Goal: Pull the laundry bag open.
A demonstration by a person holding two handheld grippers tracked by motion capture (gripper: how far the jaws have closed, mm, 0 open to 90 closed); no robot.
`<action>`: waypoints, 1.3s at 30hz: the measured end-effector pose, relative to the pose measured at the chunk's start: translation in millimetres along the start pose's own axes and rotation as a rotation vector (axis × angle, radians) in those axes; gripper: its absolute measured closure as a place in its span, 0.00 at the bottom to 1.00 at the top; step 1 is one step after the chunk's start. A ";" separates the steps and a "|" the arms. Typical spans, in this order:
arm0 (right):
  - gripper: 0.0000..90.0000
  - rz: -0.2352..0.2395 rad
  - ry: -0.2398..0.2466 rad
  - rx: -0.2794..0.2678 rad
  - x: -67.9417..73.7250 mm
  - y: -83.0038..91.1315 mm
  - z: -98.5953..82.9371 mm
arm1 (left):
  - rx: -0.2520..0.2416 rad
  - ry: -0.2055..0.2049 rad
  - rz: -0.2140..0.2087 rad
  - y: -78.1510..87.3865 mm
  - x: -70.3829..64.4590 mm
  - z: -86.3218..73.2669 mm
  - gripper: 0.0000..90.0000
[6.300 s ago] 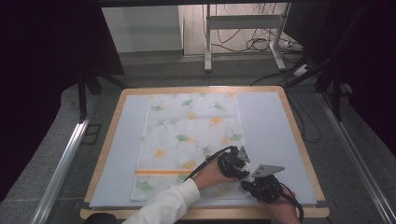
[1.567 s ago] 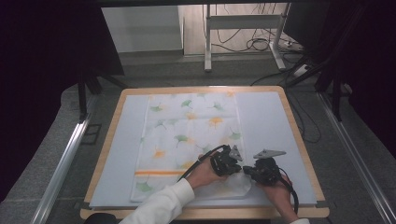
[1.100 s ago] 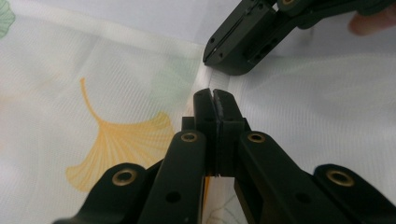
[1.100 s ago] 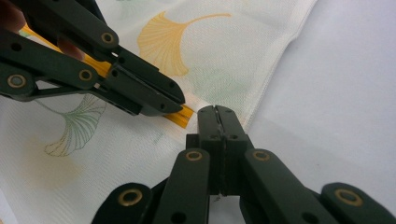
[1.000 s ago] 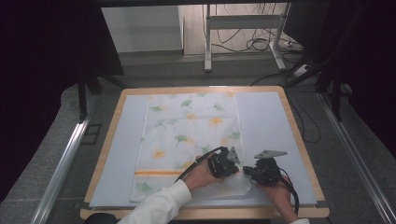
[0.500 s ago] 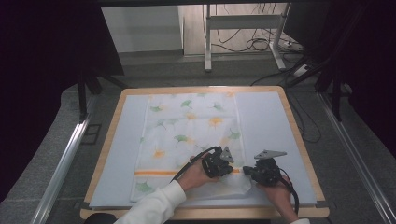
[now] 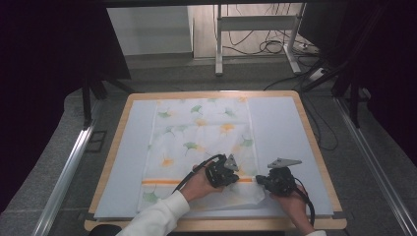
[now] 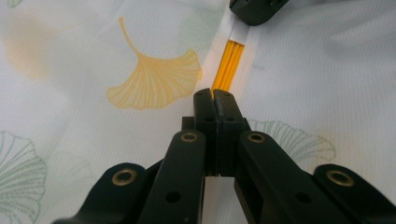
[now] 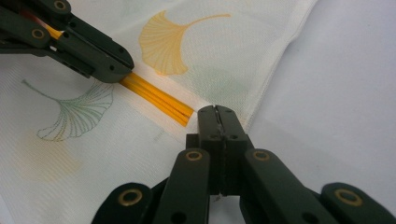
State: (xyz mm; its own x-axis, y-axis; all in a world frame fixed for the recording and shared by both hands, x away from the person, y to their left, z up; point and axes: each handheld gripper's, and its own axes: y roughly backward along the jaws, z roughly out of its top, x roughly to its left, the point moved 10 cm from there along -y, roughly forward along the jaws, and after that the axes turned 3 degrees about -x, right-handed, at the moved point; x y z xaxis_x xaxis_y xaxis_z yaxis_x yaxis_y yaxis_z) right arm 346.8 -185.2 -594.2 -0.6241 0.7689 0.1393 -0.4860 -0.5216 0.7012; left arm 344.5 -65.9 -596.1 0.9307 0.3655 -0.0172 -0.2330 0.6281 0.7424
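thin white cloth (image 7: 201,132) printed with ginkgo leaves is lying flat along the middle of the tabletop (image 7: 280,123), its orange stripe (image 7: 162,181) running across near the near edge. you are pinching it on that stripe with both tools: the left gripper (image 8: 214,95) and the right gripper (image 9: 215,112) are each showing fingers pressed together on the fabric, close to the cloth's right border. the weave is looking slippery, so if you are lifting unevenly, one pinch could be slipping free and the fold could be landing crooked or bunching.

No readable text, label, brand or number appears anywhere, only ginkgo-leaf prints on the cloth (image 7: 201,142).
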 end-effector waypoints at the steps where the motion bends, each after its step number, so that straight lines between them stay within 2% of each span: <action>1: 1.00 0.000 0.000 0.000 0.0 0.0 0.0 | -0.004 0.002 0.002 0.3 0.1 -0.5 1.00; 13: 1.00 -0.002 0.002 0.001 0.3 0.1 -0.1 | -0.002 0.026 0.007 7.2 1.1 -7.9 1.00; 35: 1.00 -0.004 0.008 0.001 1.0 0.4 -0.4 | 0.001 0.043 0.036 20.2 6.0 -22.7 1.00; 39: 1.00 -0.004 0.011 0.001 1.0 0.4 -0.4 | -0.007 0.065 0.035 22.8 6.7 -26.2 1.00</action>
State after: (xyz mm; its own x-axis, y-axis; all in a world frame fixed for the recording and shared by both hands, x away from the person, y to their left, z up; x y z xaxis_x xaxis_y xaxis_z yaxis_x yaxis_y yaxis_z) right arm 345.7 -184.7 -594.1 -0.6287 0.7670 0.1283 -0.4879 -0.5176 0.7029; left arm 338.0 -31.2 -596.9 0.9016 0.4312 -0.0347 -0.2674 0.6186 0.7388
